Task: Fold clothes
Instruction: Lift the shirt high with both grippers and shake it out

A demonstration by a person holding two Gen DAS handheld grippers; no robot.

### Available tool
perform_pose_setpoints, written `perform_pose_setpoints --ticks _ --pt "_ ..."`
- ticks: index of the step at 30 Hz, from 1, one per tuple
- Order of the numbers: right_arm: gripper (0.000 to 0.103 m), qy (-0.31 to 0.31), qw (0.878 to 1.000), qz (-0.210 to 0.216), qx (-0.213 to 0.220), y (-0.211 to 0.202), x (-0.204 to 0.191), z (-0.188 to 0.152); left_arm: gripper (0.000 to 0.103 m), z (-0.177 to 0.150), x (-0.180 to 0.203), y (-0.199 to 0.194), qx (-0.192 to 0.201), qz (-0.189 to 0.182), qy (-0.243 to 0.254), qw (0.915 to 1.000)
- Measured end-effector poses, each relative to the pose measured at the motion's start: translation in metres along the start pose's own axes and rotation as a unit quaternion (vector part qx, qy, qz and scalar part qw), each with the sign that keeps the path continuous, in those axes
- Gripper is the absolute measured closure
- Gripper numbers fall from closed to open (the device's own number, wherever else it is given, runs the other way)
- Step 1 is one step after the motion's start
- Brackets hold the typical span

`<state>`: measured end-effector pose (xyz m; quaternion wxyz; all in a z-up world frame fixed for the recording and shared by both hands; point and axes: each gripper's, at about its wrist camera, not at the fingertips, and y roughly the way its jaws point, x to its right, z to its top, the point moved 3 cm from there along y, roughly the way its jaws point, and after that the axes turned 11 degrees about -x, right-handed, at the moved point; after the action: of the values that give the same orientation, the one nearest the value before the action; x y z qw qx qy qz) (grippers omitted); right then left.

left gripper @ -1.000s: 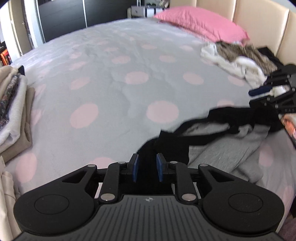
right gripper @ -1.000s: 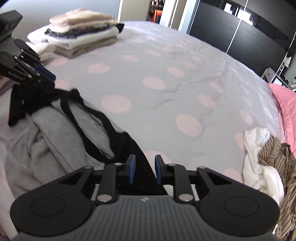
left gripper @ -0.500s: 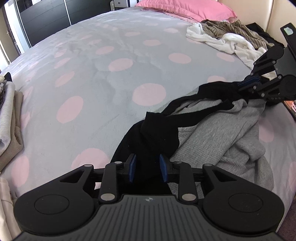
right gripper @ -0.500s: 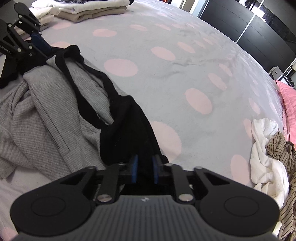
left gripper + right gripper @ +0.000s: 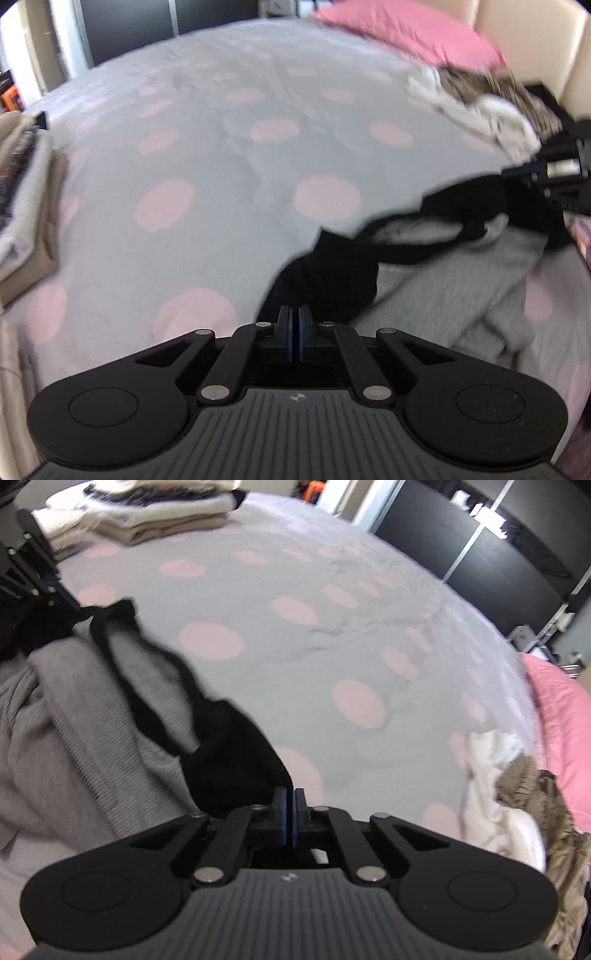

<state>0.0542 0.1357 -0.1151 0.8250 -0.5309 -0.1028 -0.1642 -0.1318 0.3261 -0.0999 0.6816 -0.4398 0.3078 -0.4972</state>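
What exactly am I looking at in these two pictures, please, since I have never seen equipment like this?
There is no robot: a person holds a two-finger tool in each hand, with a wide-angle camera on each looking along its fingers. One picture looks past the left tool, the other past the right tool. Both are shut on opposite ends of a black garment, stretched over a grey knitted garment. Everything lies on a bed with a grey spotted cover. Also there: a folded stack, an unfolded heap, and a pink pillow.
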Motion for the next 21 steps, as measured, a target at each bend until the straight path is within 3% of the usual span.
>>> perform_pose_setpoints --ticks 5,9,16,21 --pt "0.101 0.05 0.995 -0.066 0.049 -0.029 0.016 0.009 0.102 0.011 -0.024 -0.05 0.092 0.016 -0.074 0.9928" --pt "0.101 0.072 0.985 -0.124 0.1 -0.063 0.019 0.018 0.102 0.019 -0.019 -0.089 0.16 0.043 -0.081 0.9828" --pt "0.102 0.151 0.951 -0.19 0.193 -0.156 0.044 0.025 0.103 0.035 0.001 -0.184 0.253 0.038 -0.078 0.9636" --pt "0.102 0.159 0.921 -0.239 0.264 -0.25 0.057 0.032 0.103 0.047 0.022 -0.275 0.337 0.039 -0.056 0.939"
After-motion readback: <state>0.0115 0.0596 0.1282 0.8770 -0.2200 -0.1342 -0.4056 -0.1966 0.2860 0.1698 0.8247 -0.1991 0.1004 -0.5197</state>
